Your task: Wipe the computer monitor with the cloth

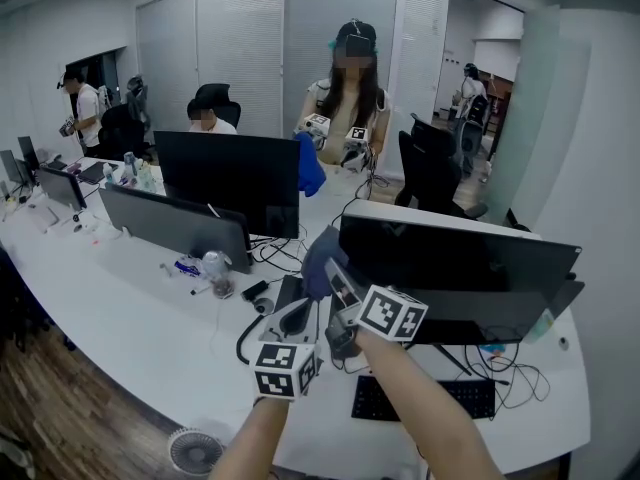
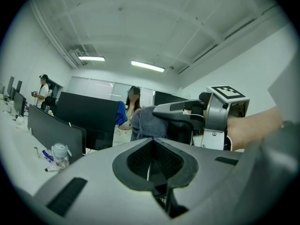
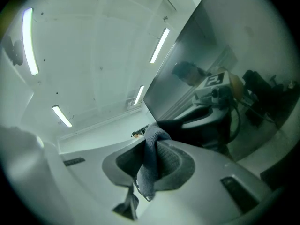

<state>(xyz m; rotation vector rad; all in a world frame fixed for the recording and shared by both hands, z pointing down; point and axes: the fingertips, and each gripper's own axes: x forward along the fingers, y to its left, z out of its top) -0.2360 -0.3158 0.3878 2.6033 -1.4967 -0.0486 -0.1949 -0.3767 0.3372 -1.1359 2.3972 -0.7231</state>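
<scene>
The computer monitor (image 1: 455, 273) is a wide black panel with a dark screen, standing upright on the white desk (image 1: 130, 318). The cloth (image 3: 151, 158) is grey-blue and bunched. It is pinched in the right gripper (image 3: 152, 165) at the monitor's upper left corner.

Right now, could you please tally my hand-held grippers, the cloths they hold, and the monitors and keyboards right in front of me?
Hand-held grippers with marker cubes: 2, left hand-held gripper, right hand-held gripper
Grey fabric cloth: 1
Black flat-screen monitor: 1
Black keyboard: 1
Total: 5
</scene>
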